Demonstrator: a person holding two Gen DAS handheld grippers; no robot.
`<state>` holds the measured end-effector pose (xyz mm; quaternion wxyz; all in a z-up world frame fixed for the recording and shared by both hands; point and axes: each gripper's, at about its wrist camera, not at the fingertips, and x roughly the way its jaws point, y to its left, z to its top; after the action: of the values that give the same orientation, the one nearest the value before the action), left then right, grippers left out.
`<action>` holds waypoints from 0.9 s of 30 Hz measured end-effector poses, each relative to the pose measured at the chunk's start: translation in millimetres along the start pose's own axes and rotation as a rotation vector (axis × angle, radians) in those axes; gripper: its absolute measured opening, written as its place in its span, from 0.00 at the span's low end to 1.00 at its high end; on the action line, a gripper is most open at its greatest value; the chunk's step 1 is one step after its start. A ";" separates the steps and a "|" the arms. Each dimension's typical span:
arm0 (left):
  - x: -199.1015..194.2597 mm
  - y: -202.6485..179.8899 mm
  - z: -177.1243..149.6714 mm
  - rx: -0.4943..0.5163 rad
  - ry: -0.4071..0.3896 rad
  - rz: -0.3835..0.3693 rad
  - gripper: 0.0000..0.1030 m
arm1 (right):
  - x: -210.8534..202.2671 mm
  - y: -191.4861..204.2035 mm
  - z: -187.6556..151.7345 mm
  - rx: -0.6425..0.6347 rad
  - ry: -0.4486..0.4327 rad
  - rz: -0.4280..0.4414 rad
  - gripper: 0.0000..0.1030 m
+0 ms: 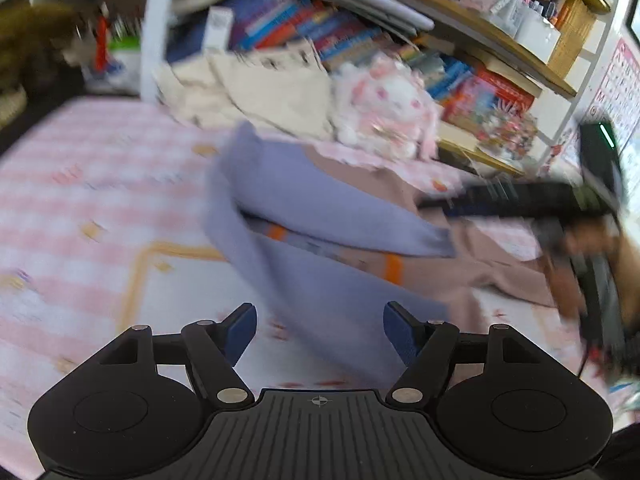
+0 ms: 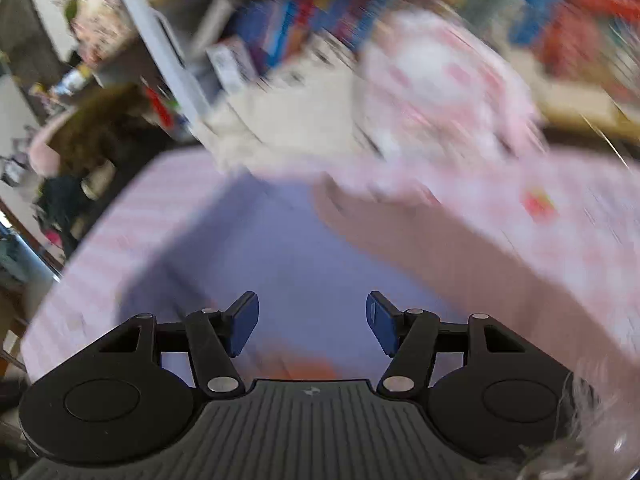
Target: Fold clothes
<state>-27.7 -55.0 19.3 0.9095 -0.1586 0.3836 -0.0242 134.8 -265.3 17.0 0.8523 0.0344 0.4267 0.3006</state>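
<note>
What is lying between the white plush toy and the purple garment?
A brownish-pink cloth spreads between the plush toy and the purple garment, on the pink checked cover; the left wrist view shows it.

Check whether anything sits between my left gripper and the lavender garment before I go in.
Nothing visible does. The left gripper is open, and the lavender garment lies directly ahead on the pink checked cloth; only bare cloth shows between them.

garment [image 1: 320,208] on tablecloth [image 1: 80,184], plush toy [image 1: 384,108] behind, bookshelf [image 1: 460,40] beyond
</note>
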 end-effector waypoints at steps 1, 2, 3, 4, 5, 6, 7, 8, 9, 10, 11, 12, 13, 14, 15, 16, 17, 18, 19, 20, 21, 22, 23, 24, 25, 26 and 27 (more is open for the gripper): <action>5.1 -3.4 -1.2 -0.025 0.016 -0.014 0.70 | -9.3 -9.4 -16.9 0.007 0.017 -0.010 0.56; 8.3 -4.0 -3.0 -0.059 0.030 -0.011 0.70 | -17.6 -18.0 -32.3 0.010 0.033 -0.017 0.56; 10.9 -2.9 -5.4 -0.097 0.041 -0.004 0.70 | -24.5 -24.1 -45.4 0.005 0.048 -0.018 0.56; 13.5 -1.8 -7.8 -0.136 0.053 0.002 0.70 | -31.5 -28.1 -57.6 0.000 0.065 -0.020 0.56; 15.1 0.4 -11.0 -0.172 0.056 0.010 0.70 | -36.6 -31.2 -68.7 -0.004 0.085 -0.020 0.56; 16.7 2.7 -14.2 -0.209 0.059 0.018 0.70 | -39.0 -33.2 -78.2 -0.007 0.110 -0.018 0.54; 18.4 5.4 -18.1 -0.256 0.054 0.025 0.70 | -39.7 -34.1 -86.1 -0.011 0.134 -0.014 0.51; 20.0 9.3 -20.8 -0.309 0.041 0.026 0.69 | -38.4 -34.2 -91.9 -0.017 0.156 -0.007 0.49; 21.7 13.2 -23.5 -0.363 0.028 0.028 0.69 | -37.2 -34.3 -96.1 -0.025 0.175 -0.001 0.47; 24.3 20.0 -26.3 -0.439 0.001 0.005 0.69 | -36.4 -33.7 -98.1 -0.042 0.186 0.003 0.47; 27.2 26.6 -28.1 -0.511 -0.018 -0.011 0.66 | -37.3 -34.7 -99.7 -0.060 0.189 0.011 0.47; 27.5 32.3 -28.9 -0.556 -0.038 -0.021 0.62 | -38.2 -36.5 -100.1 -0.065 0.190 0.021 0.47; 27.8 38.0 -29.8 -0.602 -0.058 -0.030 0.35 | -38.4 -37.9 -99.7 -0.067 0.195 0.031 0.47; 28.1 43.7 -30.6 -0.648 -0.079 -0.040 0.03 | -37.7 -38.2 -99.1 -0.076 0.201 0.037 0.47; 28.2 49.4 -31.4 -0.692 -0.099 -0.049 0.04 | -36.7 -36.5 -98.6 -0.097 0.205 0.038 0.47; 16.3 51.2 -28.5 -0.685 -0.124 -0.006 0.04 | -36.6 -33.4 -99.1 -0.127 0.206 0.034 0.45; 2.5 53.7 -26.8 -0.670 -0.153 0.018 0.04 | -36.4 -30.4 -99.6 -0.157 0.206 0.030 0.44; -14.9 60.1 -27.2 -0.655 -0.176 0.057 0.04 | -36.2 -27.8 -100.3 -0.187 0.205 0.025 0.41; -32.2 66.5 -27.6 -0.640 -0.199 0.095 0.04 | -35.8 -25.8 -101.3 -0.218 0.201 0.017 0.39; -46.5 74.6 -27.4 -0.630 -0.202 0.146 0.04 | -35.5 -24.3 -102.2 -0.245 0.197 0.009 0.35; -57.6 83.2 -28.2 -0.611 -0.186 0.206 0.04 | -35.1 -23.8 -102.5 -0.264 0.194 0.003 0.30; -64.8 91.6 -29.8 -0.576 -0.144 0.281 0.05 | -34.6 -23.9 -102.5 -0.279 0.193 -0.002 0.26; -66.0 94.6 -31.3 -0.540 -0.105 0.347 0.08 | -34.2 -24.6 -102.0 -0.289 0.192 -0.002 0.25; -67.2 97.6 -32.7 -0.504 -0.066 0.412 0.09 | -34.0 -26.0 -101.2 -0.292 0.193 0.003 0.24; -64.2 96.2 -33.5 -0.465 -0.014 0.469 0.12 | -33.8 -27.4 -100.9 -0.293 0.192 0.008 0.24; -62.5 93.3 -33.4 -0.435 0.014 0.480 0.13 | -33.9 -28.5 -100.7 -0.294 0.191 0.012 0.23; -61.0 88.3 -31.9 -0.398 0.025 0.465 0.16 | -34.2 -29.3 -100.8 -0.291 0.189 0.013 0.23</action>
<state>-100.0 30.3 13.3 0.8369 -0.2413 0.4178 0.2585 58.0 -327.7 -31.9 0.8023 -0.1151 0.4568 0.3666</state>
